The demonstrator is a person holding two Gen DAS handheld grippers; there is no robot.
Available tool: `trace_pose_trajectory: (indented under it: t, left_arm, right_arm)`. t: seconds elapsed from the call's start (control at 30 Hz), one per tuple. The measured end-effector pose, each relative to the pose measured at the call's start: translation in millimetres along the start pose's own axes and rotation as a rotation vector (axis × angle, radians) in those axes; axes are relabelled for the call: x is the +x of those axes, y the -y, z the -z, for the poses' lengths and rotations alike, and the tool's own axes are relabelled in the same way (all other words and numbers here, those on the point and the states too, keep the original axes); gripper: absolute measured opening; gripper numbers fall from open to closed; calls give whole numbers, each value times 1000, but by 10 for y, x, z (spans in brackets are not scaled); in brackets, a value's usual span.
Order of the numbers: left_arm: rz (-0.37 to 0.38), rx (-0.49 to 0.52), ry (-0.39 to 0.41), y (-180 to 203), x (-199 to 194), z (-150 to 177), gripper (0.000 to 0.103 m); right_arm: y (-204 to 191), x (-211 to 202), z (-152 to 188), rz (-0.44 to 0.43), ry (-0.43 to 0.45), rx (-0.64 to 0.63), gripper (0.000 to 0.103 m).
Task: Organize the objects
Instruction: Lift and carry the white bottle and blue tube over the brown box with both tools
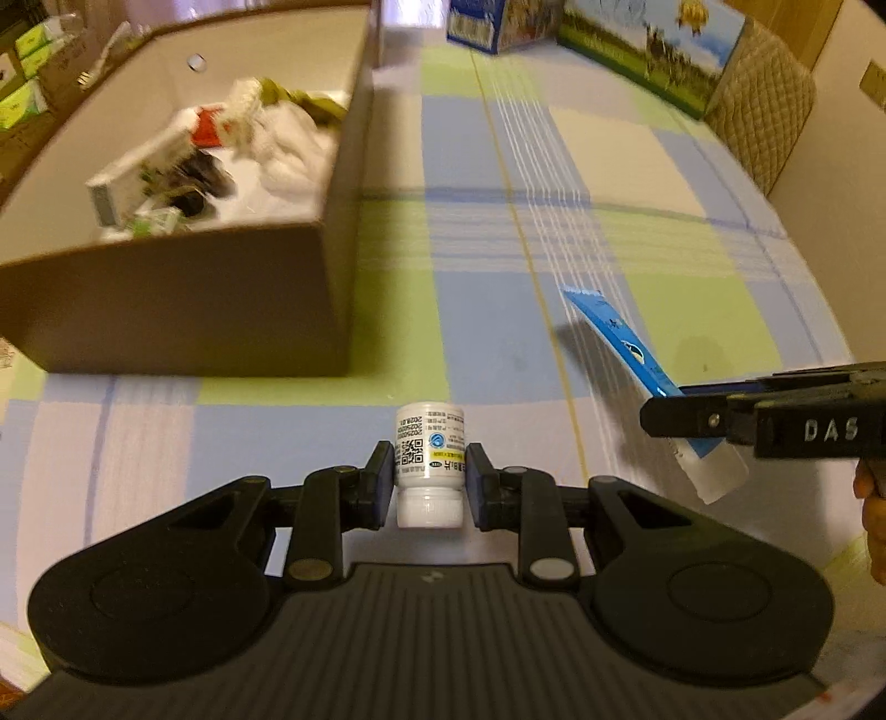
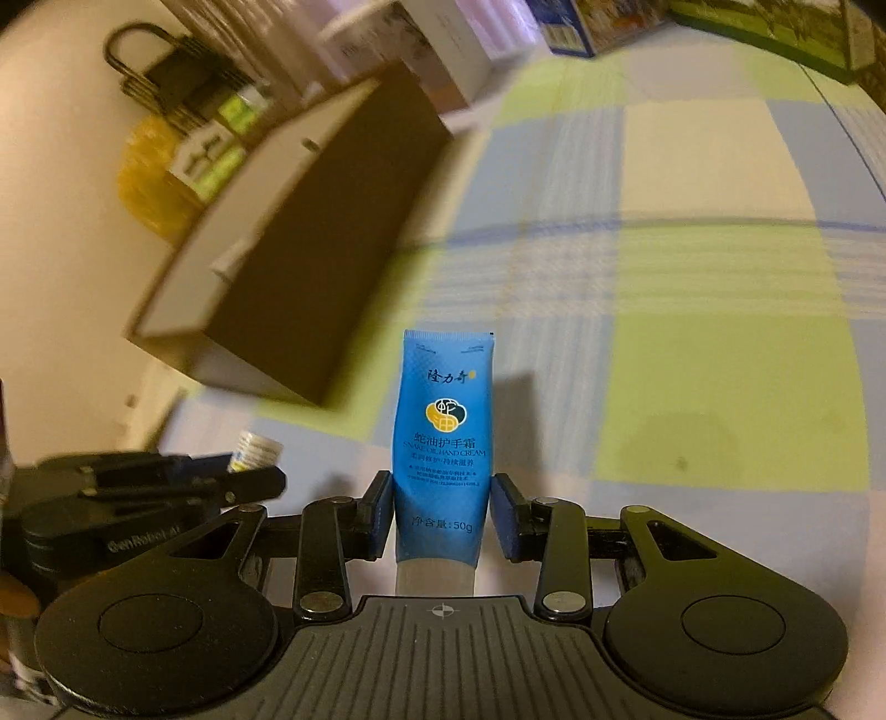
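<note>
Left claw [image 1: 429, 479] nearest in its own view: both blue pads press the sides of a small white bottle [image 1: 429, 471], cap end toward the camera, printed label with a QR code facing up. Bottle is gripped and hangs clear above the worktop [image 1: 609, 232], which wears a checked cloth of pale blue, green and cream.

Right claw [image 2: 441, 512] in its own view: clamped on a blue hand-cream tube [image 2: 443, 432], pads on either side of the lower body, white cap end nearest the camera, crimped end pointing away. Tube casts a shadow on the cloth just right of it, so it is off the surface.

From the left view the right claw [image 1: 678, 410] enters at the right edge, with the tube [image 1: 620, 338] slanting up and to the left out of it. Part of a hand [image 1: 872, 515] shows at the right margin behind it. From the right view the left claw [image 2: 260, 476] sits near left, the bottle [image 2: 255, 451] just visible past it.

Brown cardboard box [image 1: 332, 232], open-topped, stands far left on the worktop. Inside: white crumpled material, a flat white carton, some red and green bits; contents blurred. Both held items are outside the box, to its near right.

Far edge of worktop: printed cartons [image 1: 648, 50] with blue sky and grass pictures. A quilted chair back [image 1: 769, 111] at far right.
</note>
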State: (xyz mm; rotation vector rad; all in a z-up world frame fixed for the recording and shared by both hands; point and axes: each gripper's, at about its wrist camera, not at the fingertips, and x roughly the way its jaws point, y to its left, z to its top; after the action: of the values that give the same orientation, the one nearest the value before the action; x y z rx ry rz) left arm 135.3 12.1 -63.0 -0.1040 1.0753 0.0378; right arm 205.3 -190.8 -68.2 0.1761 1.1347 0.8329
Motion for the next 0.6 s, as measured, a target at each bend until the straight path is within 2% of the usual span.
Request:
trace_pose_trajectory:
  t: [0.2, 0.4, 0.6]
  left_arm:
    - [-15, -44, 93, -252, -452, -109, 22]
    - [-51, -87, 183, -555, -769, -312, 22]
    - [-101, -111, 220, -910, -801, -590, 22]
  right_arm:
    - [-411, -86, -250, -128, 52, -14, 34]
    - [-864, 94, -545, -229, 70, -33, 34]
    - [-1192, 413, -814, -224, 82, -52, 34]
